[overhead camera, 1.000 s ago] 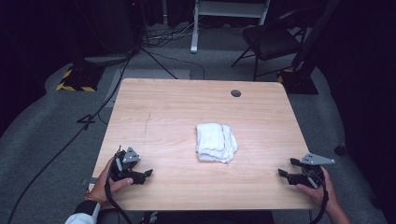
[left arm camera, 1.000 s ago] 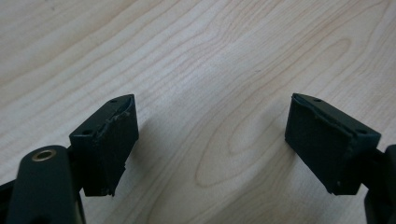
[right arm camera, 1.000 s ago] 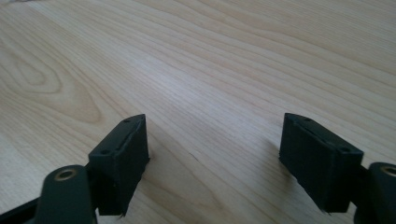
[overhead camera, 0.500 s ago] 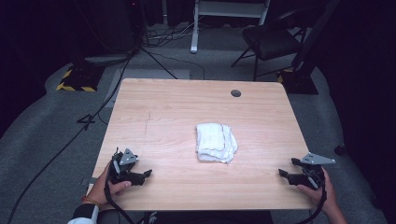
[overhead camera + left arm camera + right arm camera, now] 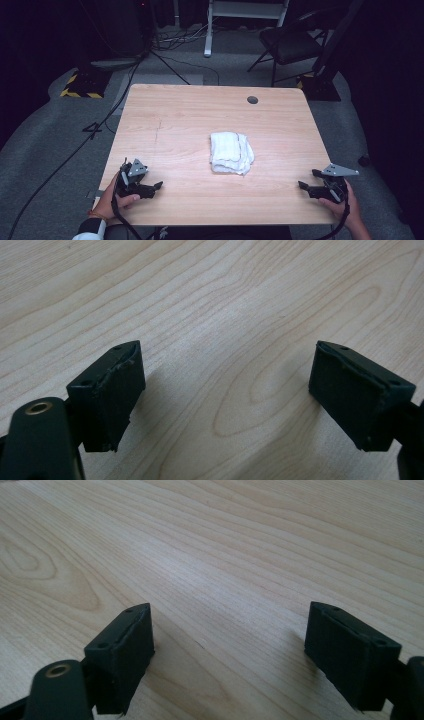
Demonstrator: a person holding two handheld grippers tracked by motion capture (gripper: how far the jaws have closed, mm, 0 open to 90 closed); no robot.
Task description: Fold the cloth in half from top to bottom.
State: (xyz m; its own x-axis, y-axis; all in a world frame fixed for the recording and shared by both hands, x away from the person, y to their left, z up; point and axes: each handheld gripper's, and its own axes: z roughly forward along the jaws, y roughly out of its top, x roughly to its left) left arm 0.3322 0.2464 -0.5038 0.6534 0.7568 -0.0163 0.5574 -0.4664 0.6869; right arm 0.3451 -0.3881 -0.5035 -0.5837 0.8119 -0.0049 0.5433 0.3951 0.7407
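Cloth: the white folded terry cloth [image 5: 230, 152] lies flat near the middle of the light wooden table [image 5: 175, 115]. Nothing touches it.

Change in cloth: it lies in the same spot and the same shape as a second ago.

Left tool: the left tool [image 5: 150, 187] sits low at the near left corner of the table, well apart from the cloth. It has slid a bit closer to the person since a second ago. Its jaws are spread wide and hold nothing.

Left tool, close up: the left tool [image 5: 227, 405] has bare wood between its two black pads [image 5: 107, 390].

Right tool: the right tool [image 5: 307, 181] rests at the near right edge, also well apart from the cloth. It has hardly moved. Its jaws gape wide with nothing in them.

Right tool, close up: the right tool [image 5: 227, 655] looks over bare wood grain.

What this means: both hands seem to be resting or pulling back. I think the folding looks done, or no reach has begun.
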